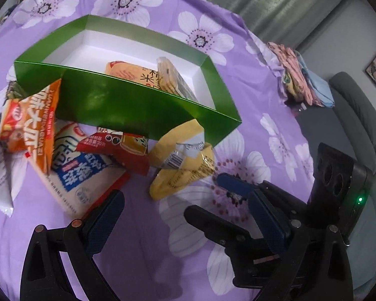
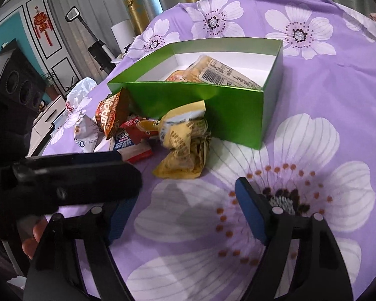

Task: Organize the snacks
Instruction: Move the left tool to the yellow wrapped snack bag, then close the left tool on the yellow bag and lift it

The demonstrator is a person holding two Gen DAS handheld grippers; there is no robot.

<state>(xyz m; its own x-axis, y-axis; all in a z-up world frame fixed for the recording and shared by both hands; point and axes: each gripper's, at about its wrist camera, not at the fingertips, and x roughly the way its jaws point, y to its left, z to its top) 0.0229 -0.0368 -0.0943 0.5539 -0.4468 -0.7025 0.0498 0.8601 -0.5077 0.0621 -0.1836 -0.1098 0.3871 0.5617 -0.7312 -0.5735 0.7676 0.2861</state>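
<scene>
On my purple flowered cloth (image 1: pixel 275 95) the green box (image 1: pixel 127 105) already holds two packets. Against its near wall lie the remaining snacks, the crumpled yellow packet (image 1: pixel 180 160) closest. My left gripper (image 1: pixel 188 213) and right gripper (image 2: pixel 180 215) hover before it, both spread wide, empty.

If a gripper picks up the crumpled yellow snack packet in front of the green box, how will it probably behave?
The yellow packet looks creased and glossy, so it is probably floppy and may slip between the pads. It seems puffed and thin, so likely light. It leans against the green box, so a push may shift it against the box rather than roll it.
</scene>
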